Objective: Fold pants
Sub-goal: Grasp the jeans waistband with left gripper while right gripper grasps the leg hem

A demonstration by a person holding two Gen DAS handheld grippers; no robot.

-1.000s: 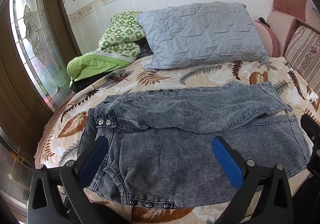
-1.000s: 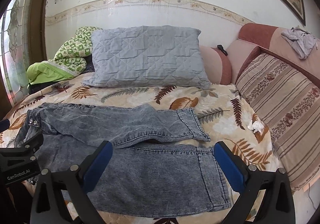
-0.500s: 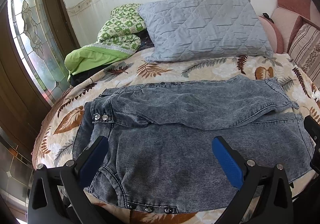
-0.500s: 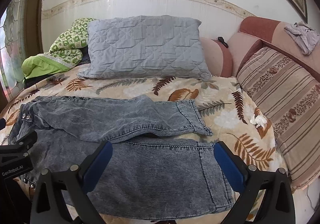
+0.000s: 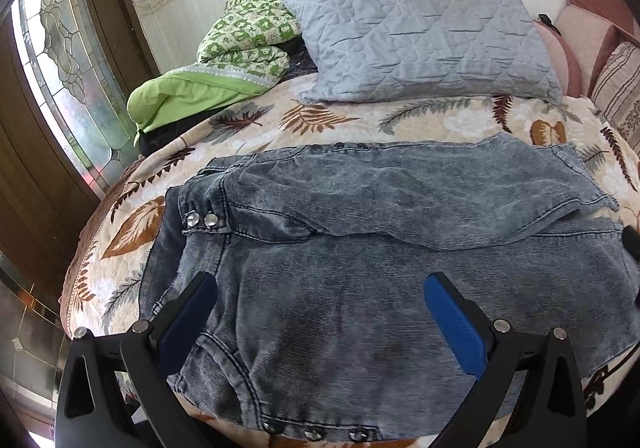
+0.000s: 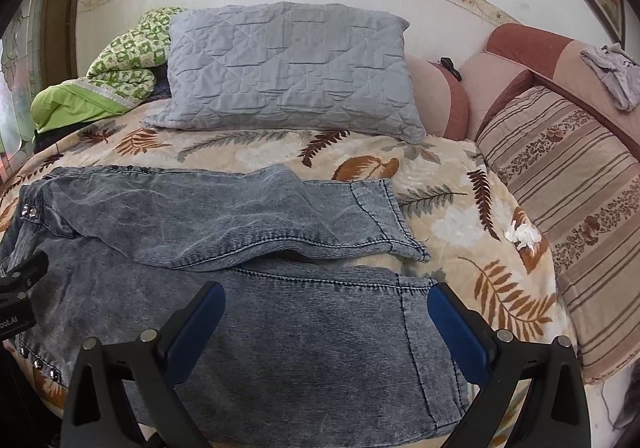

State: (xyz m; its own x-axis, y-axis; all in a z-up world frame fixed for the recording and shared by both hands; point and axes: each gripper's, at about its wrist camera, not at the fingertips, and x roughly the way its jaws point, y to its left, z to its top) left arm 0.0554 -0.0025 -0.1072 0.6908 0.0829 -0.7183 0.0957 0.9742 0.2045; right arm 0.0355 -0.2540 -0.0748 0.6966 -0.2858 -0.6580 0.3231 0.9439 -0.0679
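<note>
1. Left gripper [image 5: 320,312] hovers with its jaws spread wide, holding nothing, above the waist end of the pants [image 5: 360,268].
2. Right gripper [image 6: 326,322] is likewise wide and unloaded, above the near leg's hem end.
3. Pants: grey acid-washed denim with metal studs, lying flat across the leaf-print bed [image 6: 460,216], legs pointing right.
4. Beyond them leans a quilted grey pillow [image 6: 288,68].

Grey acid-washed denim pants [image 5: 360,248] lie flat on the bed, waist left, legs spread apart.
</note>
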